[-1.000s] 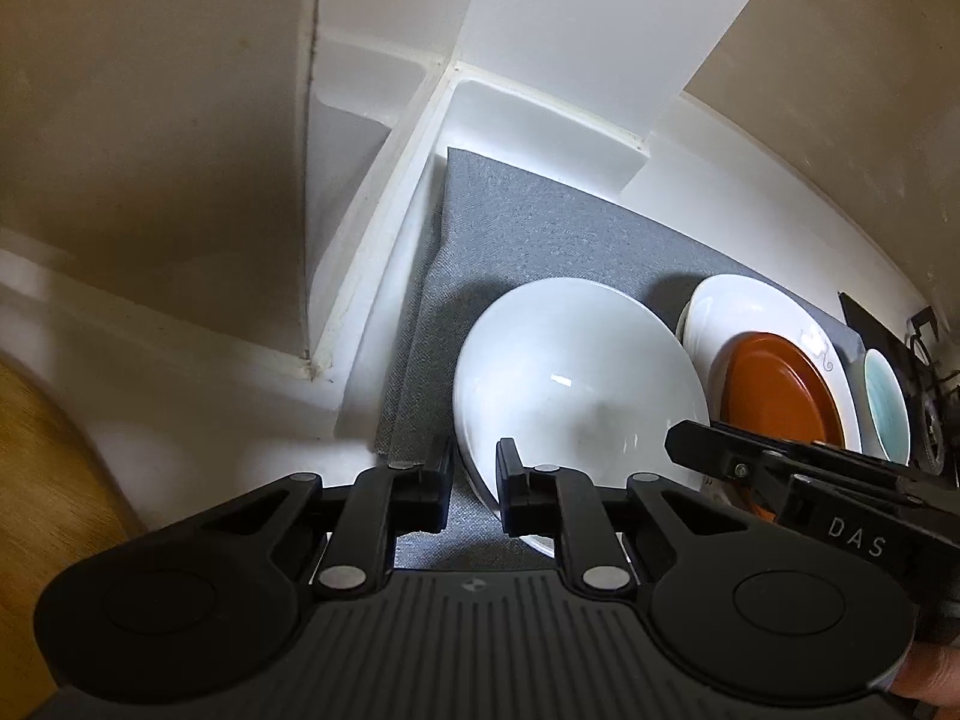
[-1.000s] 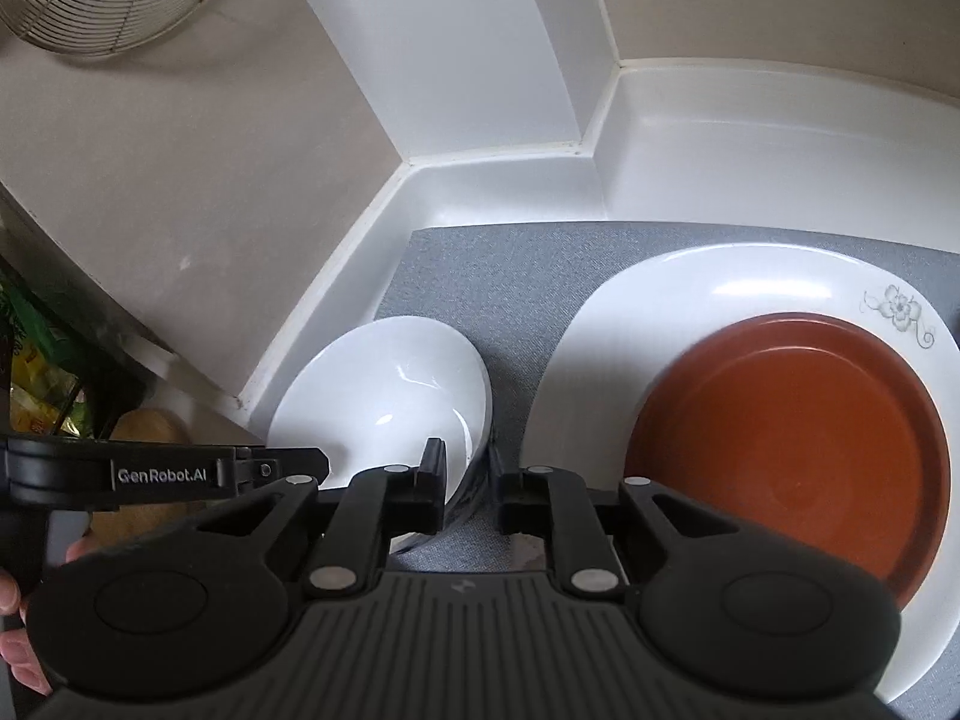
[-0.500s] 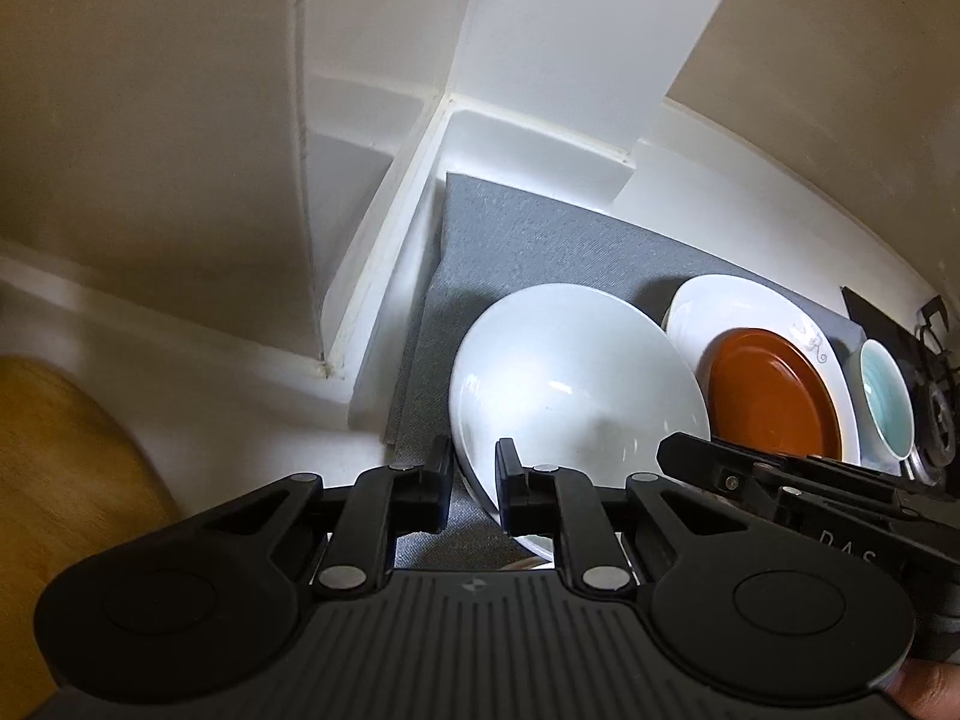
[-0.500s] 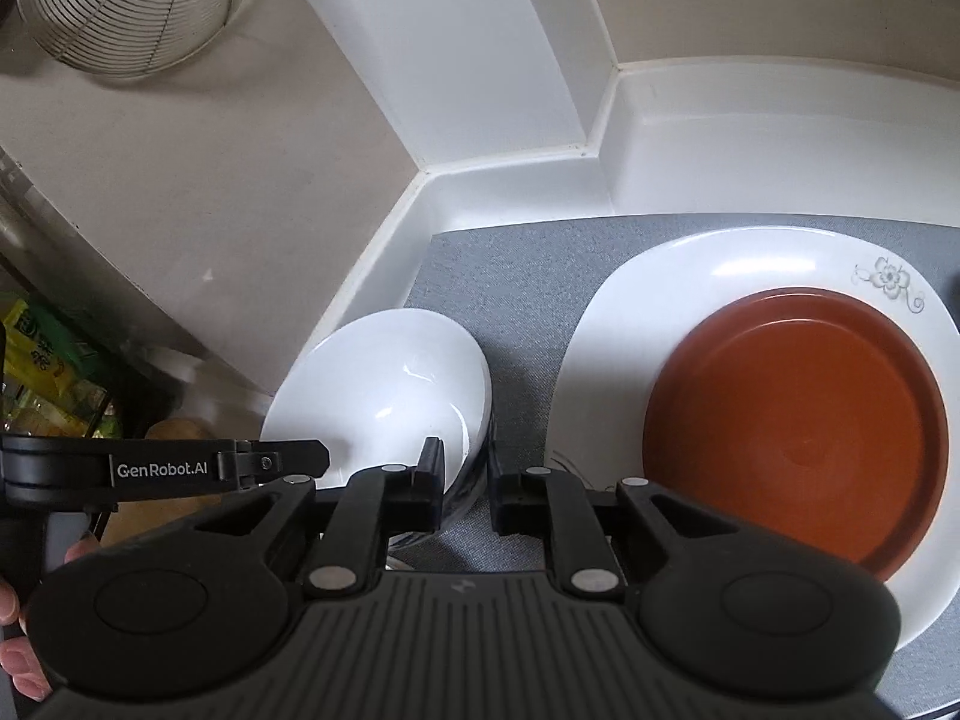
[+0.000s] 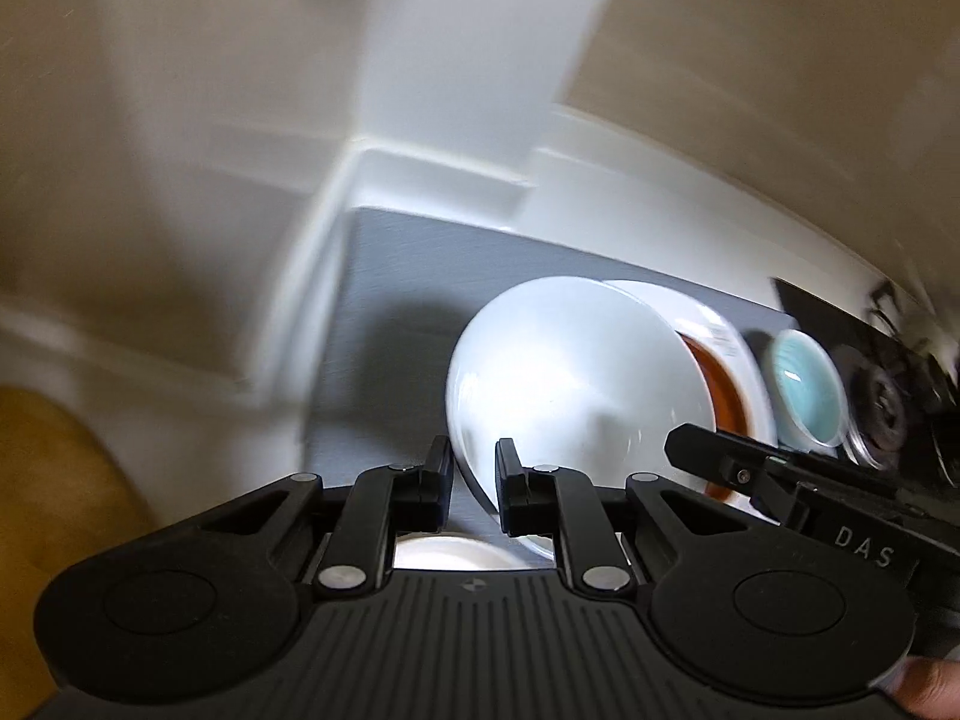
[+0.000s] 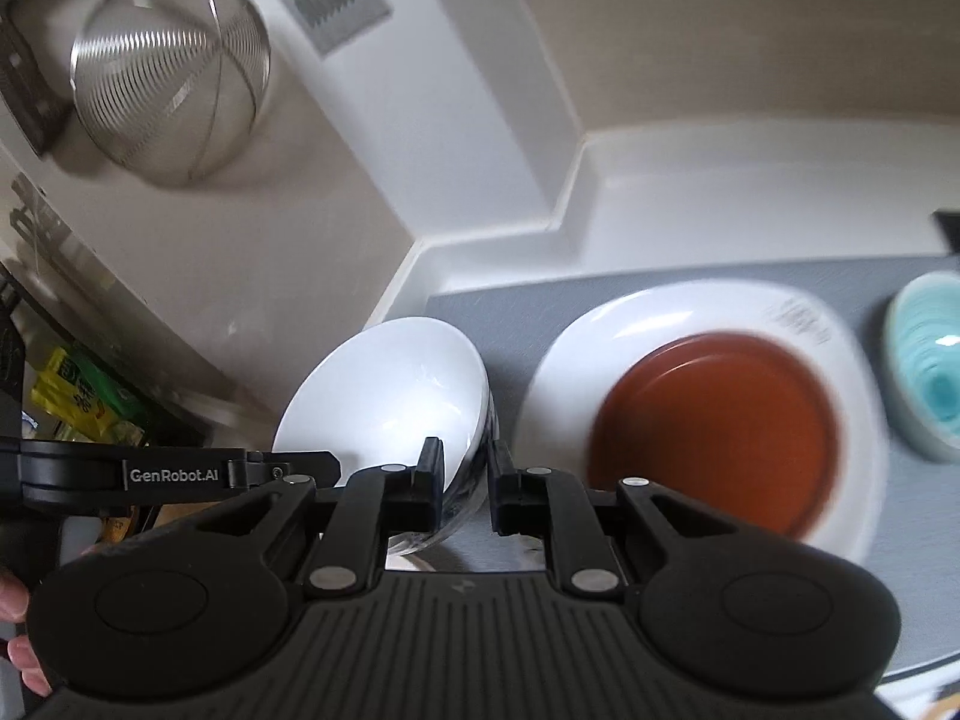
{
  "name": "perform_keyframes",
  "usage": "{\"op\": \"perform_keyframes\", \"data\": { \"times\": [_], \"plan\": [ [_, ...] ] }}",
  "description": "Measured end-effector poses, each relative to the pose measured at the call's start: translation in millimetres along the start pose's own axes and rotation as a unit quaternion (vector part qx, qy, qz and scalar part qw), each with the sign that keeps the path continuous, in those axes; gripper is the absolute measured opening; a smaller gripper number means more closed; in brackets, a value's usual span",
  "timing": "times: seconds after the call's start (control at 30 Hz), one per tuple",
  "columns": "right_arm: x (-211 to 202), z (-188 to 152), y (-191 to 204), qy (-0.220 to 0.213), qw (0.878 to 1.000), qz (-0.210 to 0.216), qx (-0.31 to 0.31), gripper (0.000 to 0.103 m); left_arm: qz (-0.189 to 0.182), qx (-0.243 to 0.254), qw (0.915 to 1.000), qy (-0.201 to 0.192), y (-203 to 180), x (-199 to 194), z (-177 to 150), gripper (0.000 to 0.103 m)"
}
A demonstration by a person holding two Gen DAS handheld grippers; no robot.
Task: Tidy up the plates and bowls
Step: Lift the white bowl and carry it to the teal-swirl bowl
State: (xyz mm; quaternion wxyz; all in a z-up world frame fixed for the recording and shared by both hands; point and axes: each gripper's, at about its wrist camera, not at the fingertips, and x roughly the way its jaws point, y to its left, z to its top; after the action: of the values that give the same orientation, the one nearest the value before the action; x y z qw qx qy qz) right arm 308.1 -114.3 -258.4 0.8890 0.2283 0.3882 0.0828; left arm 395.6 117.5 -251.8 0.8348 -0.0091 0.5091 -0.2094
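A white bowl [image 5: 570, 372] is held by both grippers, lifted and tilted above a grey mat [image 5: 408, 276]. My left gripper [image 5: 474, 480] is shut on its near rim. My right gripper [image 6: 467, 480] is shut on the bowl's [image 6: 390, 396] right rim. A white square plate [image 6: 648, 324] carries a brown plate [image 6: 714, 420] on the mat, to the right of the bowl. In the left wrist view the bowl partly hides the brown plate [image 5: 723, 396]. A teal bowl [image 6: 930, 384] stands further right; it also shows in the left wrist view [image 5: 804, 384].
A wire strainer [image 6: 168, 78] hangs on the wall at upper left. White counter ledges [image 6: 660, 180] and walls border the mat at the back. A black stove part [image 5: 888, 396] lies at far right. Yellow and green packets [image 6: 78, 384] sit at the left.
Both grippers have lifted the white bowl off the mat and carried it to the right, toward the plates. The views are motion-blurred and the teal bowl has come into the right wrist view.
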Motion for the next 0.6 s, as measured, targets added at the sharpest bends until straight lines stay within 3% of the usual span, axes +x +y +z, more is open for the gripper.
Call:
{"op": "perform_keyframes", "data": {
  "times": [0.2, 0.4, 0.6],
  "plan": [
    [-57.5, 4.4, -29.7, -0.017, 1.000, -0.024, -0.003, 0.018, -0.036, 0.038, 0.9985, 0.017, -59.0, 5.0, -2.3, 0.016],
    [-105.5, 1.1, -75.7, -0.031, 0.997, -0.063, 0.033, 0.018, -0.076, 0.072, 0.9935, 0.044, -121.2, 18.1, -1.4, 0.016],
    [-136.1, 4.2, -119.1, -0.042, 0.994, -0.094, 0.045, 0.018, -0.105, 0.095, 0.9884, 0.056, -175.6, 39.7, 23.2, 0.016]
  ]
}}
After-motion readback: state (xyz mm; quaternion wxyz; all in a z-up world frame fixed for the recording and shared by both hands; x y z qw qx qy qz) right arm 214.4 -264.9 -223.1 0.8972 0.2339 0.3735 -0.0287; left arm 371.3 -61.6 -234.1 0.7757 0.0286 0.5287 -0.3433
